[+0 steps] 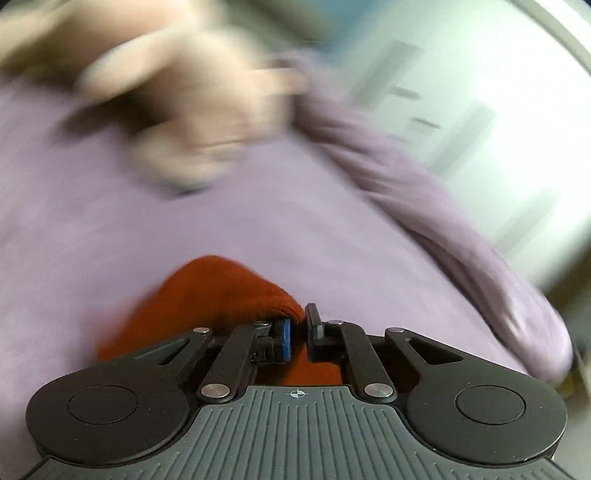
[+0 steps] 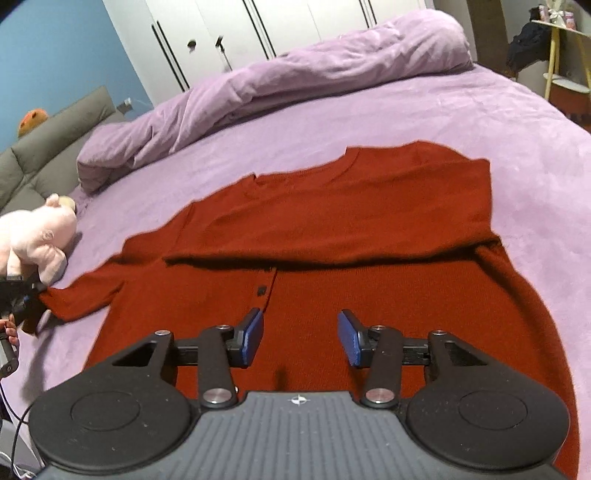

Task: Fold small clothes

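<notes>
A rust-red sweater (image 2: 332,229) lies spread on the purple bed, its top part folded down over the body. Its left sleeve (image 2: 85,295) stretches out to the left. My left gripper (image 1: 298,328) is shut on the sleeve's cuff (image 1: 221,291); it also shows at the left edge of the right wrist view (image 2: 26,295), holding the sleeve end. The left wrist view is blurred by motion. My right gripper (image 2: 300,338) is open and empty, hovering over the sweater's lower front near its button placket (image 2: 263,290).
A rolled purple duvet (image 2: 277,85) lies across the far side of the bed. A pink plush pig (image 2: 33,236) sits at the left near the sleeve end. A grey headboard (image 2: 48,147) and white wardrobe doors (image 2: 258,26) stand beyond.
</notes>
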Motion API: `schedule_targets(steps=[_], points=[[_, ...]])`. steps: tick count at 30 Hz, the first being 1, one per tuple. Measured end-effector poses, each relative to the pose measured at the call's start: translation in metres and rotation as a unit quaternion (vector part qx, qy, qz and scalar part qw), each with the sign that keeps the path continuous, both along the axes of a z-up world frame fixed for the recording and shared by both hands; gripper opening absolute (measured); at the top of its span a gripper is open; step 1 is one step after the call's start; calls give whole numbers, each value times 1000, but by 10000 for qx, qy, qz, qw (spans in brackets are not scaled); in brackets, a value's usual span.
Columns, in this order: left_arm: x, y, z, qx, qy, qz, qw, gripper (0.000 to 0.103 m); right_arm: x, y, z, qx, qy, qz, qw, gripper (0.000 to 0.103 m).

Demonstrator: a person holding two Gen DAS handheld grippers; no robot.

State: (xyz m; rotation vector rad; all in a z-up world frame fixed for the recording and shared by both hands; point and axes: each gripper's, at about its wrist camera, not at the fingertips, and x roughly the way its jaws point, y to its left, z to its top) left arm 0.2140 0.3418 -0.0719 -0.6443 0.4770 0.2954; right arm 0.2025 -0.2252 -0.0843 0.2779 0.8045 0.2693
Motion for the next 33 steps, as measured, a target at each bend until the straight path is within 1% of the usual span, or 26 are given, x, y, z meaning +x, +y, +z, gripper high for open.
schedule_targets(steps=[1, 2, 3, 4, 5, 6, 7, 8, 9, 10, 11, 13, 14, 16, 18, 21, 23, 24, 26, 29, 31, 33], points=[[9, -29, 18, 284, -152, -525, 9981, 8, 0, -2, 2, 66, -44, -34, 10000, 44], [17, -58, 32, 524, -307, -1010, 9930, 9, 0, -4, 5, 126, -83, -53, 9999, 44], [22, -91, 45, 729, -476, -1532, 9844, 9, -1, -5, 7, 193, -131, -79, 9997, 44], [27, -123, 55, 878, -631, -2052, 9727, 11, -1, -7, 9, 259, -178, -101, 9995, 44], [31, -154, 61, 973, -735, -2542, 9594, 16, -1, -8, 11, 331, -221, -107, 9992, 44], [34, -181, 63, 1013, -786, -2969, 9463, 32, -2, -10, 13, 384, -251, -112, 9989, 44], [36, -202, 61, 1036, -770, -3251, 9368, 56, -1, -10, 14, 429, -276, -116, 9986, 44], [37, -220, 56, 1057, -709, -3423, 9309, 64, -1, -11, 15, 457, -273, -111, 9985, 44], [39, -235, 47, 1078, -595, -3510, 9283, 66, 1, -12, 15, 475, -266, -110, 9985, 44], [40, -242, 40, 1060, -459, -3558, 9274, 65, 3, -13, 14, 487, -262, -100, 9984, 44], [41, -244, 29, 997, -246, -3561, 9288, 66, 6, -13, 14, 497, -255, -58, 9984, 44], [44, -238, 9, 853, 271, -3422, 9354, 66, 15, -13, 14, 482, -258, 14, 9985, 44], [42, -232, 0, 819, 467, -3313, 9388, 66, 22, -13, 12, 509, -211, 48, 9985, 44], [34, -221, -13, 902, 758, -3031, 9456, 67, 41, -10, 7, 648, -74, 172, 9977, 44], [27, -210, -22, 1115, 988, -2747, 9499, 68, 61, 0, 2, 712, -23, 281, 9971, 44], [16, -195, -27, 1337, 1106, -2435, 9542, 73, 94, 17, -3, 831, 65, 269, 9962, 44], [16, -189, -25, 1337, 1147, -2374, 9553, 73, 116, 24, -7, 1097, 177, 81, 9938, 45], [14, -185, -26, 1299, 1181, -2354, 9559, 73, 125, 25, -9, 1134, 225, -52, 9933, 45], [6, -179, -26, 1217, 1169, -2308, 9582, 73, 138, 24, -12, 1048, 356, -455, 9928, 45], [6, -176, -30, 1169, 1126, -2289, 9598, 73, 139, 14, -14, 854, 257, -756, 9931, 45], [5, -179, -33, 1191, 1117, -2302, 9593, 73, 138, 10, -21, 737, 364, -754, 9938, 45], [6, -184, -35, 1213, 1152, -2271, 9594, 73, 143, 10, -33, 758, 615, -691, 9928, 45]])
